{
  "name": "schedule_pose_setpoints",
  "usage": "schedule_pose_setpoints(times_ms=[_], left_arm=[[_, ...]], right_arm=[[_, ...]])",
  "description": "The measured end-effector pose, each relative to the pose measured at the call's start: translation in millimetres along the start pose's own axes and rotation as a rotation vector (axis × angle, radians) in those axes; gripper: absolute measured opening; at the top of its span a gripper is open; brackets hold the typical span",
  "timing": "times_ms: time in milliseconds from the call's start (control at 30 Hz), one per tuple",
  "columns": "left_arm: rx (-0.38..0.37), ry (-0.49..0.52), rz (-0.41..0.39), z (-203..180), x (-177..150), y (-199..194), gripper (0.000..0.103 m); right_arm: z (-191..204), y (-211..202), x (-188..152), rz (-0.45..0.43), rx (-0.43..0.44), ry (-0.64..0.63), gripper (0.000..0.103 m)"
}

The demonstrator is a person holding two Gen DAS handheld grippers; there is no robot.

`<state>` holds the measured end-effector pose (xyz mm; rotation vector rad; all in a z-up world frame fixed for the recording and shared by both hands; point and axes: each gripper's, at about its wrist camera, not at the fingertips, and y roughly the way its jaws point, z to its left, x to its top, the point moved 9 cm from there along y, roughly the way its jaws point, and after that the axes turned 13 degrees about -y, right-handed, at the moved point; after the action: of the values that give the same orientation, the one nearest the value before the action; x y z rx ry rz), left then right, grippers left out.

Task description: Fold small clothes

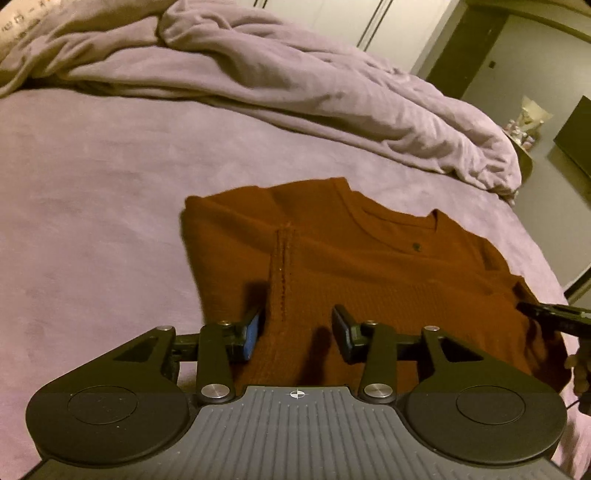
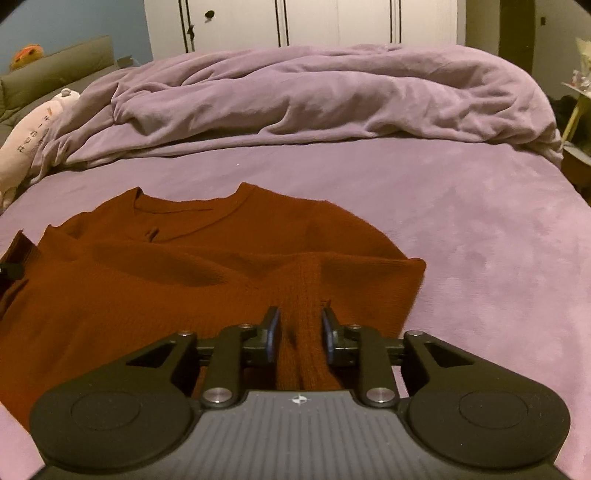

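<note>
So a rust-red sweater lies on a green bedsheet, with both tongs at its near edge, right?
Not quite: the bedsheet is lilac purple, not green, as the right wrist view shows. The rust-red sweater does lie on it, with the left tongs and the right tongs at its near edge.

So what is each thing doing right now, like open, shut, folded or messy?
Left hand-held gripper: open, jaws either side of a sleeve strip.
Right hand-held gripper: closing around a bunched sleeve, grip unclear.
Rust sweater: flat on the bed, sleeves folded in.
Purple blanket: crumpled in a heap.
Wardrobe doors: shut.
</note>
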<state>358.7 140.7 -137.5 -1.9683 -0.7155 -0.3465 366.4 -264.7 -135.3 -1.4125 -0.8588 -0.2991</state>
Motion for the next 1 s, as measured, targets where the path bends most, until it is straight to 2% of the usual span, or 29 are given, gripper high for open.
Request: schedule_pose_setpoints(times_ms=[33, 67, 100, 133, 233, 400, 433, 500, 600, 733, 867, 933, 1000], left_arm=[[0.004, 0.003, 0.010, 0.1, -0.9, 3.4, 0.031], [0.019, 0.014, 0.015, -0.2, -2.0, 6.6, 0.008], [0.046, 0.025, 0.014, -0.3, -2.9, 7.8, 0.007], [0.070, 0.032, -0.003, -1.6, -1.3, 5.2, 0.007], [0.042, 0.065, -0.071, -18.7, 14.2, -17.0, 0.007], [0.044, 0.127, -0.216, -48.6, 69.0, -39.3, 0.007], [0.052, 0.127, -0.243, -52.9, 81.2, -39.0, 0.007], [0.089, 0.136, -0.295, -58.3, 100.3, -32.5, 0.007], [0.188, 0.199, -0.354, -61.4, 116.9, -10.5, 0.007], [0.305, 0.224, -0.344, -51.2, 114.6, 38.7, 0.007], [0.422, 0.205, -0.302, -24.8, 93.1, 76.8, 0.009], [0.451, 0.201, -0.278, -16.2, 82.7, 83.4, 0.012], [0.456, 0.198, -0.283, -10.3, 76.8, 77.2, 0.025]], right_arm=[[-0.3, 4.6, 0.6, 0.009, 0.002, -0.003, 0.023], [0.2, 6.9, 0.0, 0.013, 0.003, 0.001, 0.020], [0.5, 7.1, 0.8, 0.008, -0.002, 0.006, 0.008], [1.3, 4.4, 2.1, -0.002, -0.009, 0.004, 0.008], [2.9, -13.4, 16.3, -0.080, -0.071, -0.032, 0.006], [-6.1, -32.7, 65.8, -0.199, -0.142, -0.070, 0.006], [-10.8, -32.3, 75.7, -0.215, -0.183, -0.070, 0.006], [-17.4, -27.4, 95.3, -0.239, -0.245, -0.083, 0.006], [-25.0, -10.5, 119.1, -0.265, -0.305, -0.100, 0.006], [-28.7, 35.1, 123.8, -0.212, -0.338, -0.117, 0.006], [-30.4, 75.8, 101.0, -0.146, -0.347, -0.111, 0.006], [-34.0, 86.2, 85.8, -0.111, -0.331, -0.077, 0.007], [-37.0, 86.1, 74.8, -0.086, -0.309, -0.048, 0.009]])
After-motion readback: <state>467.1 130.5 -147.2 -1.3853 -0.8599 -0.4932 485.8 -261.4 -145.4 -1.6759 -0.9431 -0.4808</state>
